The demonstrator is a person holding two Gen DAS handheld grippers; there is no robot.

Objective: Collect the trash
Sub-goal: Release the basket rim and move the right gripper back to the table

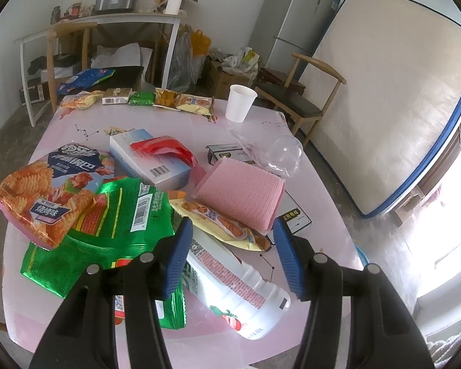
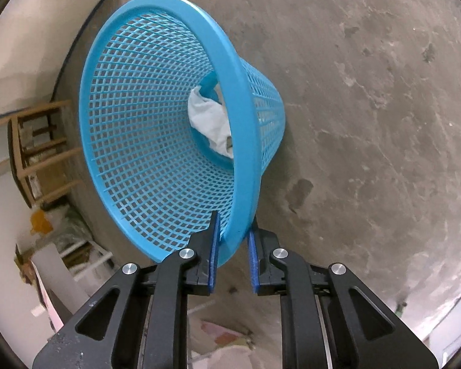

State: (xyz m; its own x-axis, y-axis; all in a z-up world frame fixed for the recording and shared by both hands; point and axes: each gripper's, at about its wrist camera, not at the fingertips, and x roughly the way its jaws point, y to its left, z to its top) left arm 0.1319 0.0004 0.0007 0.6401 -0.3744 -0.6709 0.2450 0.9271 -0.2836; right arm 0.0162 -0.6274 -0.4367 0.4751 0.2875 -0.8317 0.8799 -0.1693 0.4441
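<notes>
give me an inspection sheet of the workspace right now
surface: pink table, crowded with litter
job's things: blue mesh wastebasket above the concrete floor, white crumpled paper at its bottom; green snack bag, orange snack bag, white bottle lying on its side, white paper cup upright
clutter: pink sponge cloth, tissue box
grippers: left gripper open over the bottle, holding nothing; right gripper straddling the wastebasket rim, pads at or near it
cables: nothing seen
surroundings: fridge, mattress against the wall, wooden chair
</notes>
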